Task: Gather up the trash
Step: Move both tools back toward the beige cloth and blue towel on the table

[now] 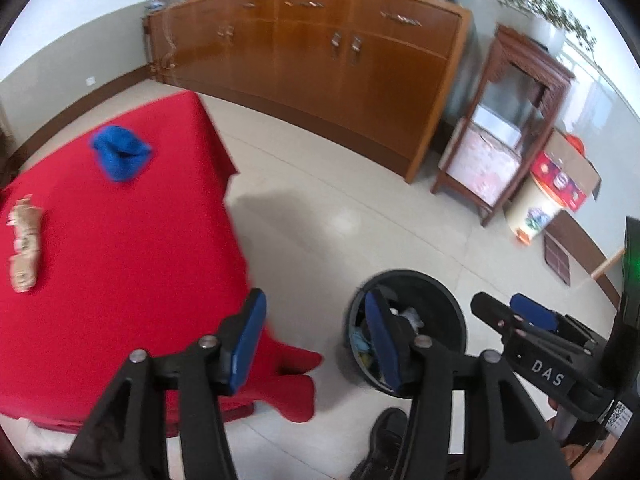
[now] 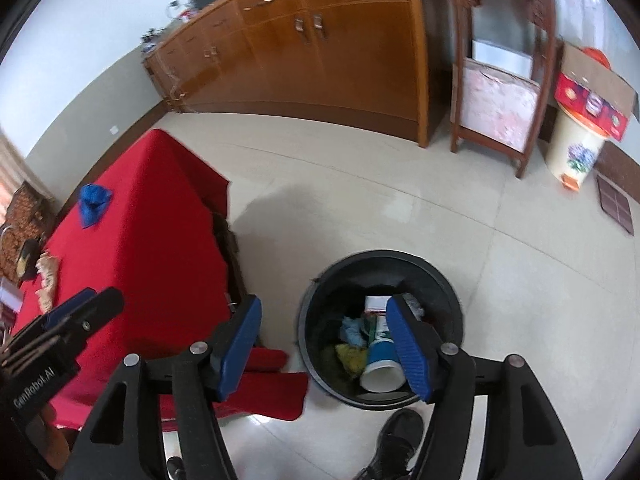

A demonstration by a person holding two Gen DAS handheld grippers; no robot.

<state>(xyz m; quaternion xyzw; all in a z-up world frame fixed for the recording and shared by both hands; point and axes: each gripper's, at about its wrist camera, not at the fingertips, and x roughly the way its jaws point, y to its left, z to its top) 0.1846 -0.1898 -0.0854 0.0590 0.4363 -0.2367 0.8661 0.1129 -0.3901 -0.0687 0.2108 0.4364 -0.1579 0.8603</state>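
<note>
Clearing: both grippers hang above the black trash bin [image 2: 382,276] on the floor; judged step is returning for more trash.
Left gripper [image 1: 316,340]: jaws spread, nothing between them.
Right gripper [image 2: 324,344]: jaws spread, empty too.
Bin contents: paper cup [image 2: 380,364] and crumpled scraps already inside.
Trash left: crumpled brown paper [image 1: 25,244] near the tabletop [image 1: 132,248] edge; blue cloth [image 1: 120,152] further back, well apart.
Doing it well: swing toward the paper, keep jaws wide, descend over its middle, avoid snagging the red covering.

Both wrist views look steeply down, from above, sharing the black bin [image 2: 382,320] and red table [image 1: 120,240].
</note>
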